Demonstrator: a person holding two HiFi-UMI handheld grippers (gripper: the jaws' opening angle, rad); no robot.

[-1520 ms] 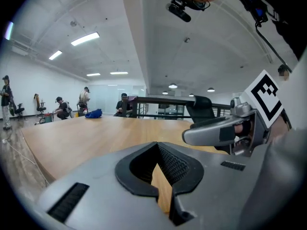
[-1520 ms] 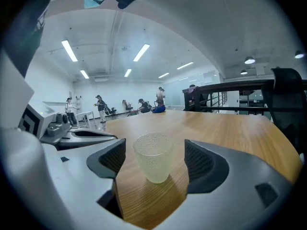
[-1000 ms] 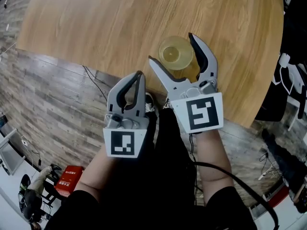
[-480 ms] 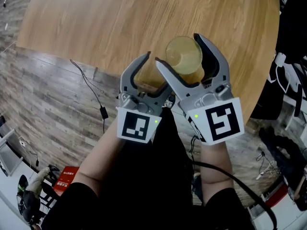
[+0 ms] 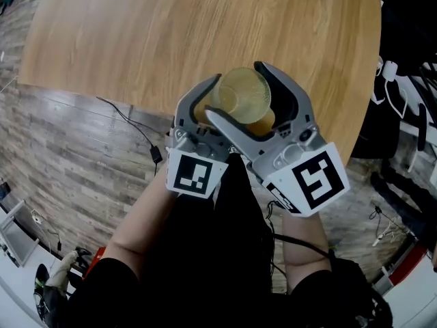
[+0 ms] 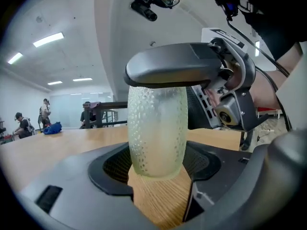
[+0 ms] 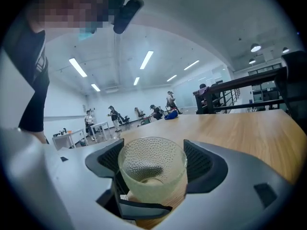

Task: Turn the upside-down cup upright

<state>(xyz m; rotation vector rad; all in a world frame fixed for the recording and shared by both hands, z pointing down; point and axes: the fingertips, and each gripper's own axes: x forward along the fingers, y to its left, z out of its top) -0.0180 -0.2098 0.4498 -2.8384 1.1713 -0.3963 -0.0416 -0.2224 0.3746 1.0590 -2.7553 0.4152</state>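
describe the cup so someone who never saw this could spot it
Find the wooden table; two grippers meet above its near edge. The cup is held in the fingers of the right gripper, and the left gripper opens its fingers around it. It alone is pale yellow, see-through and dimpled.

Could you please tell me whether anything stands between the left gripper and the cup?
Nothing visible does. The cup sits between the left gripper's opening jaws, their pads seemingly clear of it, while the right gripper grips it above the table.
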